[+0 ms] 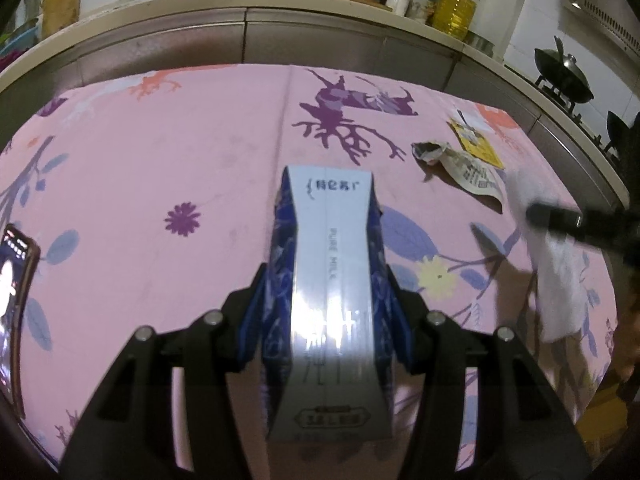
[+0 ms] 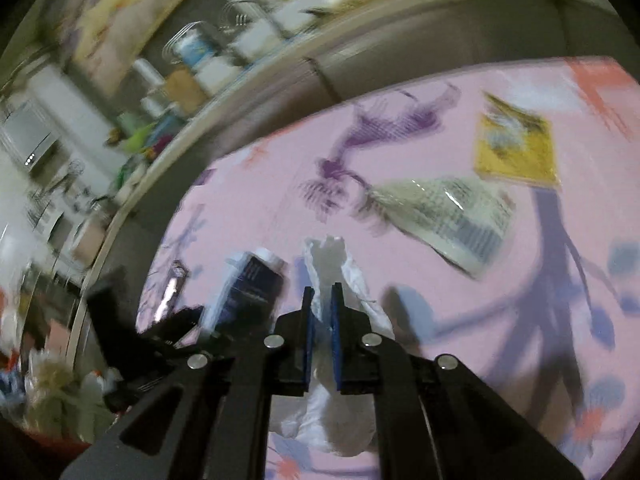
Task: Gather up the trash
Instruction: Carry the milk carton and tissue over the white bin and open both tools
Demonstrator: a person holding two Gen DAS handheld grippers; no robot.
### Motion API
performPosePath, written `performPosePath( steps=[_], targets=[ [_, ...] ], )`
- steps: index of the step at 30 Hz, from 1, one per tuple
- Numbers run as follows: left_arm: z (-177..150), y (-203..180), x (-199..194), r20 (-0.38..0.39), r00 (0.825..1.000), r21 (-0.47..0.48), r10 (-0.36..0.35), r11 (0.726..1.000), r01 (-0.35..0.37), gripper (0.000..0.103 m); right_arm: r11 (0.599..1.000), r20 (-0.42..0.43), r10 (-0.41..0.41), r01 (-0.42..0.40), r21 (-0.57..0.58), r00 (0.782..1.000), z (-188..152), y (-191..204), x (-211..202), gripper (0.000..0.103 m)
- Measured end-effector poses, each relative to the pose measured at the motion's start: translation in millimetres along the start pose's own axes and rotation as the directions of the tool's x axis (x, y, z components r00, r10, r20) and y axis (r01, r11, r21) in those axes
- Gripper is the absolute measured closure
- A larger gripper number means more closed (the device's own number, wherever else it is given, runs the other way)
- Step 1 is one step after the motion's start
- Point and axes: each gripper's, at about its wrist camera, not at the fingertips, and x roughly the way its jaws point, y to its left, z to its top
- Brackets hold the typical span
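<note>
My desk (image 1: 160, 152) wears a pink flowered cloth; on it lie a yellow packet (image 1: 478, 142), a crumpled wrapper (image 1: 466, 168), and probably a phone (image 1: 14, 300).

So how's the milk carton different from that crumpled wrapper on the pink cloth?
The milk carton is a stiff blue and white box that keeps its shape; the crumpled wrapper is thin, whitish and torn open at one end. The carton is clamped in the left gripper, while the wrapper lies loose on the pink cloth beside a yellow packet. Both look like empty packaging.
</note>
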Motion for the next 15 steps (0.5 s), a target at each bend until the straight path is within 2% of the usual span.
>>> performPosePath(
  steps=[2, 3, 4, 7, 9, 11, 14, 15],
  targets=[
    [3.0, -0.6, 1.7, -0.01, 1.0, -0.007, -0.01, 1.0, 0.01, 0.051, 1.0, 0.011, -0.001, 0.0, 0.024, 1.0, -7.4, -5.2, -3.7, 0.075],
    [4.7, -1.2, 2.5, -0.012, 1.0, -0.008, -0.012, 1.0, 0.012, 0.05, 1.0, 0.035, -0.01, 0.01, 0.017, 0.999, -10.5, -3.2, -7.7, 0.053],
    [5.5, -2.3, 2.5, -0.012, 1.0, -0.007, -0.011, 1.0, 0.011, 0.049, 1.0, 0.057, -0.014, 0.014, 0.008, 0.998, -13.6, -1.5, -11.6, 0.038],
    [6.4, -6.3, -1.3, -0.006, 1.0, 0.005, -0.003, 1.0, 0.003, 0.048, 0.999, 0.11, -0.017, 0.022, -0.045, 0.994, -25.0, 12.3, -25.5, 0.036],
    [6.1, -9.0, -5.4, 0.0, 1.0, 0.012, 0.001, 1.0, -0.001, 0.04, 0.997, 0.122, -0.039, 0.046, -0.062, 0.992, -34.7, 15.5, -28.4, 0.036],
    [5.7, -12.5, -10.5, 0.017, 1.0, 0.025, 0.009, 1.0, -0.009, 0.036, 0.993, 0.113, -0.077, 0.086, -0.078, 0.991, -48.6, 16.3, -25.6, 0.036],
    [3.9, -18.3, -13.8, 0.037, 0.999, 0.061, 0.033, 0.998, -0.036, 0.036, 0.981, 0.103, -0.155, 0.165, -0.101, 0.983, -67.5, 12.5, -16.3, 0.036],
    [3.5, -18.9, -13.1, 0.034, 0.999, 0.066, 0.037, 0.997, -0.039, 0.04, 0.976, 0.096, -0.178, 0.188, -0.108, 0.979, -71.7, 10.2, -12.4, 0.036]
  ],
)
